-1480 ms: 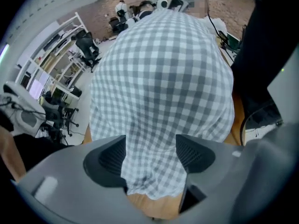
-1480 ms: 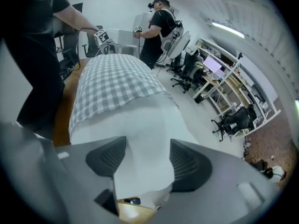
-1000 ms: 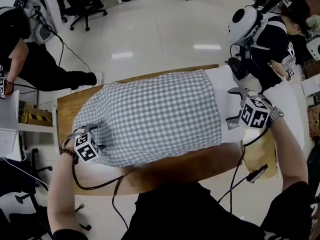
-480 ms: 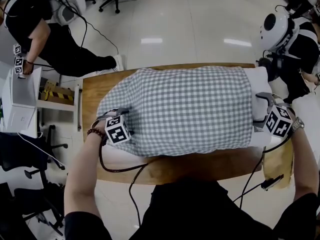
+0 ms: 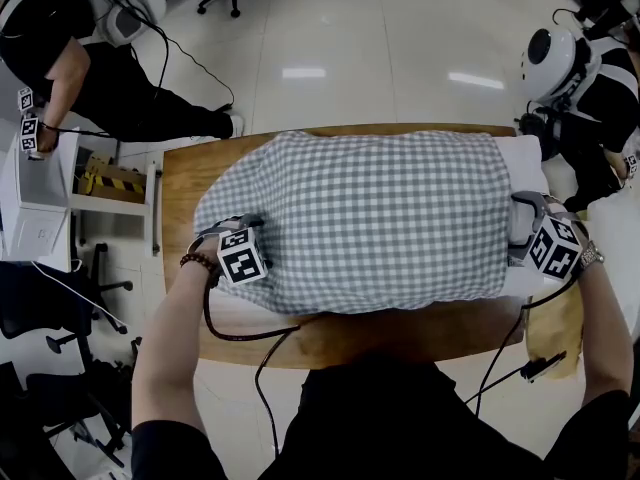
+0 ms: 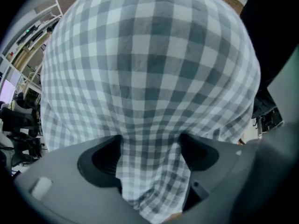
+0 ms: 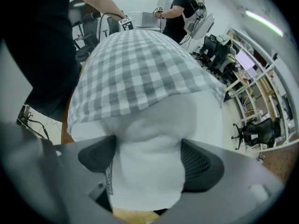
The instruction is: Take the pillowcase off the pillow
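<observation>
Both dropped; left claw (image 5: 232,227) pinches the pillowcase (image 5: 370,218); right claw (image 5: 520,226), just closing, squeezes the bare pillow (image 5: 523,158); I can pull apart.

The pillowcase (image 5: 370,218) is grey-and-white gingham. The pillow (image 5: 527,168) showing at its end is plain white. The counter (image 5: 180,183) is brown wood.

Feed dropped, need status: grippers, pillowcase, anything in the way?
Left gripper pinching checked pillowcase. Right gripper, jaws just closing, on bare pillow end. Pillowcase not yet off. No obstruction seen.
</observation>
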Tool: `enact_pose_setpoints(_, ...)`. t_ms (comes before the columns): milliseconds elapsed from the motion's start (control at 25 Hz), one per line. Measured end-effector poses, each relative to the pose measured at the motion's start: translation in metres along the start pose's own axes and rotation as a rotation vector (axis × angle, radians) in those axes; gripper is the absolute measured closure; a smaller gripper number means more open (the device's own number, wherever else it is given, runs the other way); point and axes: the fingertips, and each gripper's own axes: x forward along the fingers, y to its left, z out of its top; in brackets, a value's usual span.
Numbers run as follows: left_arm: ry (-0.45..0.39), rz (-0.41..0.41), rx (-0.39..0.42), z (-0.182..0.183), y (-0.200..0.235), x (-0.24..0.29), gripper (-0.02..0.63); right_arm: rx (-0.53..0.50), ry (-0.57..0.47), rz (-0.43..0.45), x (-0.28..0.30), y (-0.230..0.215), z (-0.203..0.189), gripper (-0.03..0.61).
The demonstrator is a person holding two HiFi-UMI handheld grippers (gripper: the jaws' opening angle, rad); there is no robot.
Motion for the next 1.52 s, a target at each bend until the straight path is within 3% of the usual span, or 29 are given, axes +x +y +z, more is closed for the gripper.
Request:
enact_pose_setpoints(600,-0.013,-0.027,-0.017,-0.011,0.006,0.0,0.266,0.052,-0.012,0.003,0.006,-0.005,0.017,0.166)
enact_pose_setpoints(880,-0.018,-0.019,-0.032,-0.011,0.0,0.002,0.369,0.07,-0.025,-0.007,0.008,0.0,0.012,0.186)
enact_pose_setpoints(1360,-0.036,0.071,-0.067,-0.013,0.005,-0.016,0.582,0.085,-0.054,-0.051,-0.002,-0.002,0.007,0.263)
enact_pose_setpoints(1520,-0.04,0.108,-0.073,-0.014,0.008,-0.028,0.598,0.085,-0.059,-0.076,-0.009,-0.002,0.011,0.303)
